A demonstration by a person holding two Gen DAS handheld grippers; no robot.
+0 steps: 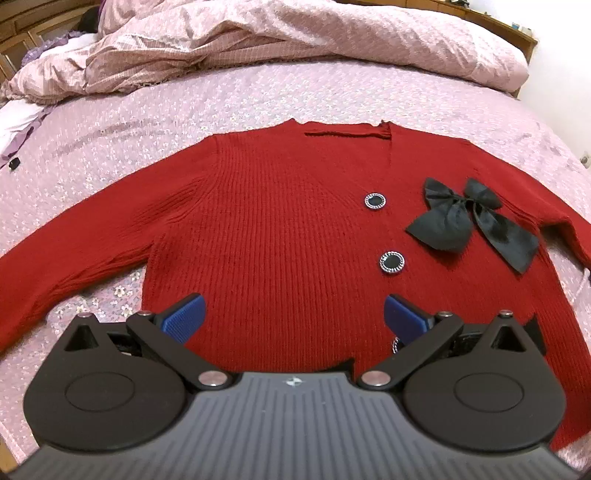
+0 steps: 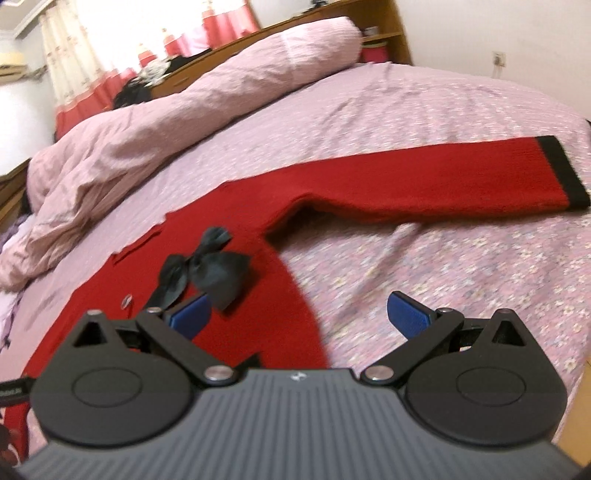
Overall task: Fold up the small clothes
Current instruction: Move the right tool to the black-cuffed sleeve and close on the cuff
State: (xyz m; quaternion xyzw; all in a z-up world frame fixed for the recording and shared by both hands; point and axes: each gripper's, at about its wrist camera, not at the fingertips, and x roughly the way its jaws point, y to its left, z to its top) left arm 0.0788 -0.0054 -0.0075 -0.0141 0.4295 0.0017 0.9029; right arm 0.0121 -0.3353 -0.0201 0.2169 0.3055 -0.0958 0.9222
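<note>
Red sweater (image 1: 266,229) spread flat on the bed (image 1: 147,122), front side up, both sleeves stretched out to the sides, most likely so the folds come out neat. Black bow (image 1: 469,225) and two round buttons (image 1: 375,201) on the chest, so better kept on the inside or top of the fold. Left claw (image 1: 293,317) wide apart, holding nothing, hanging over the bottom edge of the sweater. Right claw (image 2: 299,317) also wide apart and empty, low over the sweater's side, pointing toward the long sleeve (image 2: 424,184) with the black cuff (image 2: 561,170). Probably a good spot to grab that sleeve and bring it across. Bed sheet pink with tiny flowers, soft and a bit wrinkly. Puffy pink blanket (image 2: 166,122) bunched up at the far side. Wooden headboard (image 2: 325,18), curtains (image 2: 74,66) and a white wall behind.
</note>
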